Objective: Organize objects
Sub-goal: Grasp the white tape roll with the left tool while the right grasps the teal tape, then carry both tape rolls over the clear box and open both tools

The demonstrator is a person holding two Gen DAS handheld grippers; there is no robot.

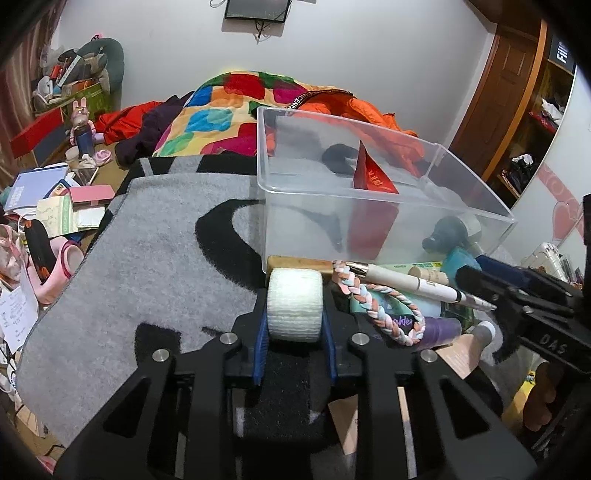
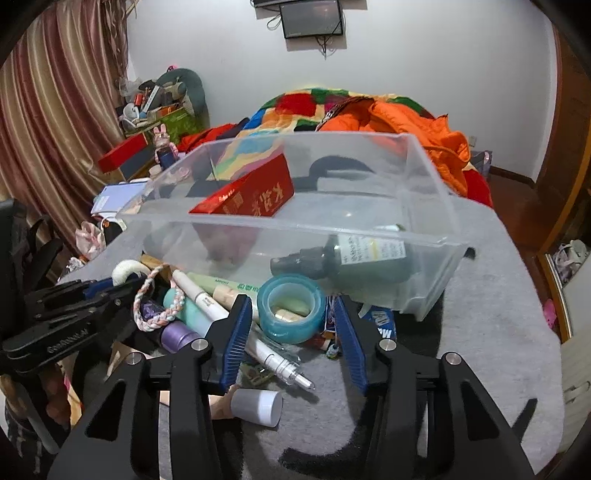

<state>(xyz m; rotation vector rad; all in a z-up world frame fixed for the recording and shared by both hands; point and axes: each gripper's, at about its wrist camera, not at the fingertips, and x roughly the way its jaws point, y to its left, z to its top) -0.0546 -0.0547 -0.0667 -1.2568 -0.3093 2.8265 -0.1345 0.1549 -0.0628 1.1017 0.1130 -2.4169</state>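
The left gripper [image 1: 294,314] pinches a white roll [image 1: 294,305] between its blue pads [image 1: 261,347], which press on both flat sides of the roll; the roll stands on the grey blanket [image 1: 147,266] at the left end of the pile of small things. Just right of the roll lie a braided band [image 1: 393,310], a white pen [image 1: 413,282] and a purple bottle [image 1: 441,328]. In the right wrist view the right gripper [image 2: 293,325] stands half spread around a blue tape ring [image 2: 291,312]: the ring is between the pads [image 2: 236,339], but a gap shows on each side, so the pads do not press it. The ring rests on top of the pile, close in front of the clear bin. Near the gripper, on the blanket, lie a small grey-and-white cap [image 2: 258,406] and a white spray pen [image 2: 280,365]. Behind the pile stands the clear bin [image 1: 280,192], touching the far edge of the pile. Inside it a red box [image 2: 251,199] leans at the left and a dark green bottle [image 2: 351,258] lies on its side at the right. Beyond the bin are a patchwork quilt [image 1: 221,110] and an orange jacket [image 2: 424,136], and on the far wall hangs a dark screen [image 2: 312,18].
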